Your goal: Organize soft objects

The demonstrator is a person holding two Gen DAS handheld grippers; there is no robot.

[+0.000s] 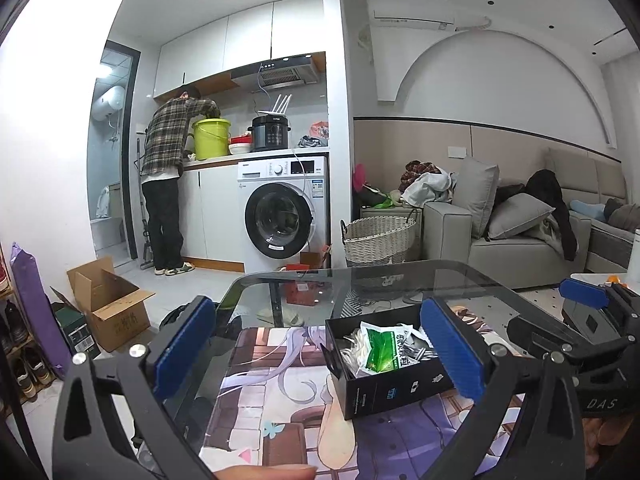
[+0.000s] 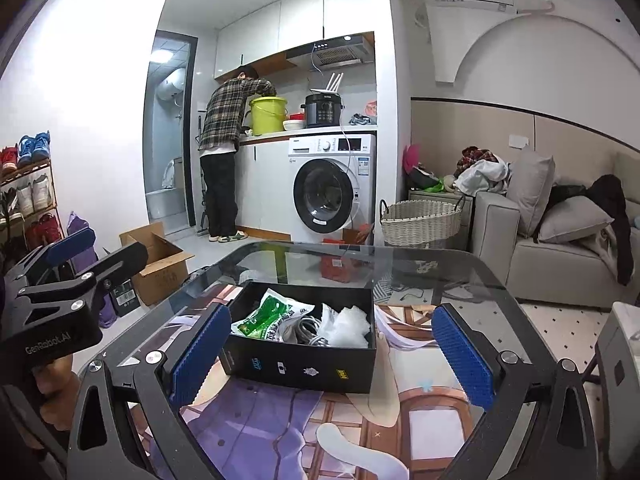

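Observation:
A black open box [image 1: 394,390] [image 2: 298,368] sits on a printed mat [image 1: 280,408] [image 2: 360,432] on a glass table. In it lie a green-and-white packet [image 1: 382,350] [image 2: 266,316], a coiled grey cable [image 2: 306,330] and a crumpled white plastic bag [image 2: 348,326]. My left gripper [image 1: 320,350] is open and empty, above the mat just left of the box. My right gripper [image 2: 330,354] is open and empty, with the box between its fingers' line of sight. Each gripper shows at the other view's edge.
The glass table's far edge [image 2: 360,250] is rounded. Beyond it are a woven basket [image 2: 420,222], a washing machine [image 2: 332,188], a grey sofa [image 2: 560,248] with cushions and clothes, a cardboard box [image 1: 108,304] on the floor, a shoe rack [image 2: 28,188], and a person at the counter [image 2: 230,152].

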